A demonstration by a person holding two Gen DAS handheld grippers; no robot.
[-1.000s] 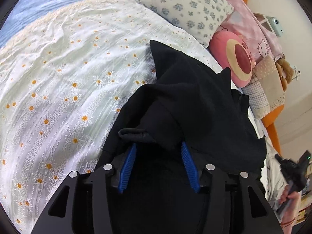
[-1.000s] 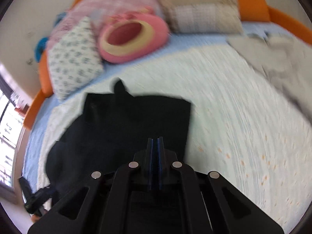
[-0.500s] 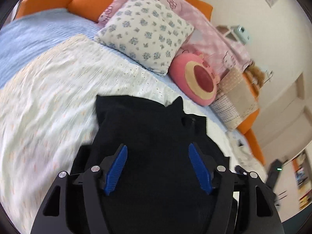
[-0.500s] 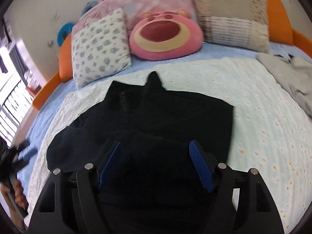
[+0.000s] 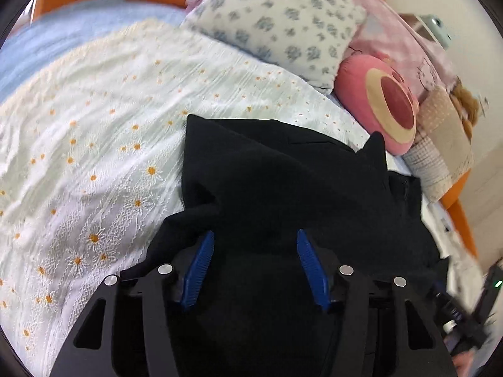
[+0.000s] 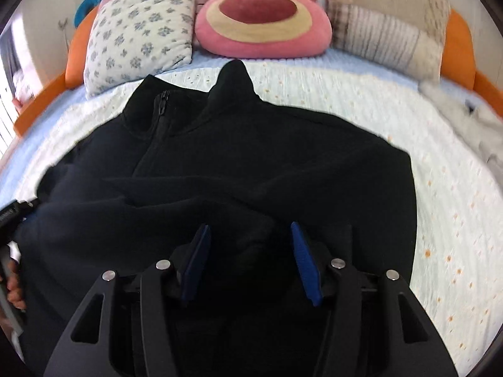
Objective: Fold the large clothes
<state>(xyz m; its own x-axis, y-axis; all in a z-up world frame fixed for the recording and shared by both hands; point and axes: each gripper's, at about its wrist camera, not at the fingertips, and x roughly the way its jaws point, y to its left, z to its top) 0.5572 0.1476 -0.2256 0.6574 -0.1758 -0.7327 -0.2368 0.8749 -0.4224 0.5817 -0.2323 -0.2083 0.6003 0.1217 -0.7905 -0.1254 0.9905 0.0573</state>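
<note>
Jacket (image 6: 239, 163) spread black on daisy quilt (image 6: 446, 207) under and ahead of both claws, left gripper (image 5: 254, 264) and right gripper (image 6: 248, 257) half-wide, closing, nothing pinched yet; bite near hem, fold toward collar.

Bedroom in home. Bed (image 6: 446, 220) with orange padded frame (image 6: 459, 47), white cover with small orange daisies. At head: flowered pillow (image 6: 138, 31), pink bear-face cushion (image 6: 264, 19), checked beige pillow (image 6: 386, 31), pink cartoon-print pillow (image 5: 405, 34). Black zip jacket (image 6: 251, 157) spread on bed.
</note>
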